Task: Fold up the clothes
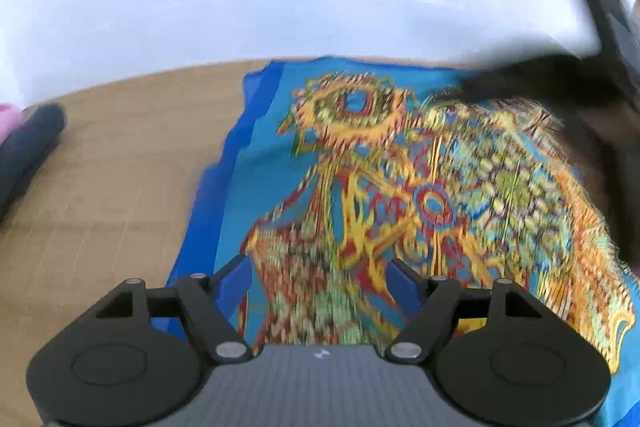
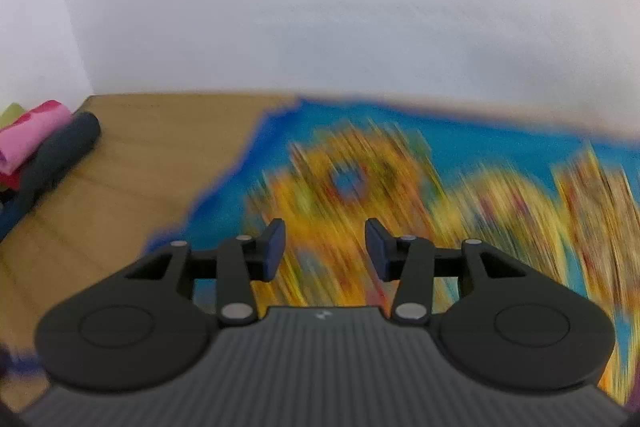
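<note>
- Wall (image 2: 320, 7): white, plain, behind the table from 9 to 3 o'clock.
- Table (image 1: 100, 207): light wood, bare at 9 o'clock.
- Shirt (image 1: 280, 155): blue, with a yellow, red and green print; spread flat on the table, centre to 3 o'clock in both views, blurred.
- Left gripper (image 1: 320, 279): jaws apart, over the shirt at 6 o'clock.
- Right gripper (image 2: 325, 249): jaws apart, nothing between them, over the print.
- Dark roll (image 2: 60, 155): at 9 o'clock.
- Pink roll (image 2: 32, 135): just beside it.
</note>
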Motion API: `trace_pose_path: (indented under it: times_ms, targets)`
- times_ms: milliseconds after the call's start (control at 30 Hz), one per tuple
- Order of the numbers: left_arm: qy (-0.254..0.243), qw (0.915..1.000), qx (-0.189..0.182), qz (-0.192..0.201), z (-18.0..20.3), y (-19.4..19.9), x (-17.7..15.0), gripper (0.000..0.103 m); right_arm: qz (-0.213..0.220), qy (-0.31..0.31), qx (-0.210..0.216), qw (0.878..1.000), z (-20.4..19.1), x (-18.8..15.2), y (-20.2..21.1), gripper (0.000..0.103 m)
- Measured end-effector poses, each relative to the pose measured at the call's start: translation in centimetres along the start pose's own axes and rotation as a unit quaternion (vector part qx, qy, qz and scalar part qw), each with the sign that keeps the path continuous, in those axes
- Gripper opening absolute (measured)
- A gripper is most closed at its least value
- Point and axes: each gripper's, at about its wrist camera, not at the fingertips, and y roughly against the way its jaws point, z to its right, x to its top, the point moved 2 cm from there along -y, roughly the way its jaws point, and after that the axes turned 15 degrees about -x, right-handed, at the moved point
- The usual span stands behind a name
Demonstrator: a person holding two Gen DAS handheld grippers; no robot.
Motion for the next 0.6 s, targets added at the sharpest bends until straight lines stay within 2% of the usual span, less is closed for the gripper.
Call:
trace_pose_path:
  times_ms: [67, 167, 300, 400, 467, 567, 600]
  targets:
    - [0.005, 0.9999, 0.009, -0.014, 1.2, 0.0, -1.3, 0.076, -0.026, -0.038, -0.011, 0.999, 4.4, -4.2, 1.3, 0.046]
    - [0.011, 0.9994, 0.009, -0.032, 3.5, 0.2, -3.2, 0.076, -0.071, -0.115, -0.051, 0.99, 11.4, -10.6, 3.4, 0.046]
    - [-0.035, 0.9977, -0.03, -0.049, 8.1, -1.0, -3.7, 0.076, -0.108, -0.196, -0.107, 0.969, 19.2, -16.9, 7.3, 0.046]
    - [-0.074, 0.9933, -0.063, -0.062, 11.8, -1.9, -4.0, 0.076, -0.105, -0.243, -0.144, 0.954, 24.3, -20.8, 10.9, 0.046]
    - [-0.1, 0.9886, -0.09, -0.068, 14.2, -3.2, -4.1, 0.076, -0.095, -0.286, -0.179, 0.937, 27.1, -23.4, 13.1, 0.046]
    - [-0.135, 0.9804, -0.12, -0.078, 18.3, -4.4, -4.7, 0.075, -0.085, -0.36, -0.229, 0.9, 30.7, -27.8, 16.7, 0.047]
    - [-0.145, 0.9781, -0.127, -0.079, 19.6, -4.5, -5.0, 0.075, -0.084, -0.372, -0.238, 0.893, 31.9, -29.1, 17.8, 0.047]
